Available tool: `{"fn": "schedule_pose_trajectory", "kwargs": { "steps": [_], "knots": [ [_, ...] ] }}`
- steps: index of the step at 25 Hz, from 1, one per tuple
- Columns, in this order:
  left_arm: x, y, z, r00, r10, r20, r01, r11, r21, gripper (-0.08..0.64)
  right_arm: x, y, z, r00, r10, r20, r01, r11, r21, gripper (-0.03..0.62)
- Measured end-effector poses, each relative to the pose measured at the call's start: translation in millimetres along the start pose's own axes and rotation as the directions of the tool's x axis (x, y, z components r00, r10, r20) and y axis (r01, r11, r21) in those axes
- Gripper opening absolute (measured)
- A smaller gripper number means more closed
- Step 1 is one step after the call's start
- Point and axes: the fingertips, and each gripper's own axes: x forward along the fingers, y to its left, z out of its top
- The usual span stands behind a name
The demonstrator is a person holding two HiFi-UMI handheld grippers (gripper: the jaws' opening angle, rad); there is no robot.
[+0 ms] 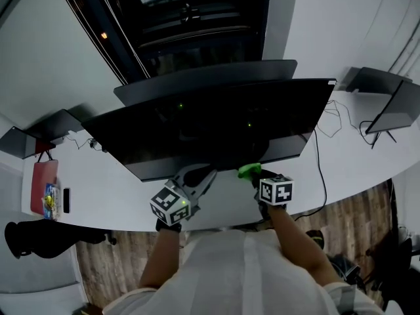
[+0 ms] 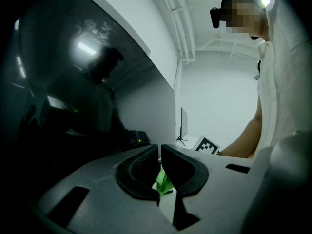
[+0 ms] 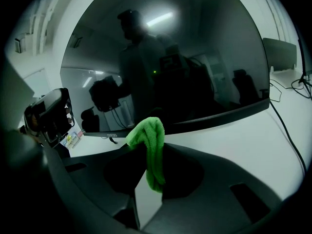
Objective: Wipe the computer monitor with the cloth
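Note:
A wide dark monitor [image 1: 216, 126] stands on the white desk [image 1: 105, 192] and is switched off; it fills the left gripper view [image 2: 73, 82] and the right gripper view [image 3: 185, 72]. My right gripper [image 1: 254, 174] [image 3: 145, 147] is shut on a green cloth [image 1: 249, 170] [image 3: 152, 145], which hangs bunched over its jaws just below the screen's lower edge. My left gripper [image 1: 202, 177] [image 2: 160, 152] sits beside it on the left, jaws shut with nothing between them. Past its jaws a bit of the cloth [image 2: 164, 182] shows.
A second monitor [image 1: 203, 77] stands behind the first one. Smaller screens sit at the far left [image 1: 26, 140] and far right [image 1: 394, 107]. Cables [image 1: 328, 120] trail on the right. A red pouch [image 1: 44, 182] and a black phone [image 1: 65, 200] lie at the left. A black chair [image 1: 26, 238] stands below.

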Motion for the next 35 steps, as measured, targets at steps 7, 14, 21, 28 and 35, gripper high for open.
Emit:
{"fn": "schedule_pose_trajectory", "kwargs": {
  "steps": [7,14,21,28,35],
  "knots": [
    [23,-9,1,1.0,-0.013,-0.002,0.013,1.0,0.005,0.035,-11,-26,4,1.0,-0.013,0.004,0.013,1.0,0.015,0.069],
    [41,-17,1,0.999,-0.034,0.003,0.034,0.999,0.008,0.035,-26,-62,7,0.997,-0.067,0.022,0.066,0.997,0.043,0.069],
    [57,-29,-1,0.999,-0.054,0.002,0.054,0.999,0.009,0.035,-44,-103,13,0.989,-0.14,0.051,0.135,0.986,0.094,0.069],
    [63,-39,-2,0.998,-0.055,0.004,0.055,0.998,0.012,0.035,-57,-135,17,0.979,-0.197,0.06,0.189,0.975,0.121,0.069],
    [61,-43,-4,0.999,-0.04,-0.001,0.04,0.999,0.011,0.035,-69,-162,20,0.965,-0.253,0.074,0.238,0.958,0.162,0.069]
  ]
}}
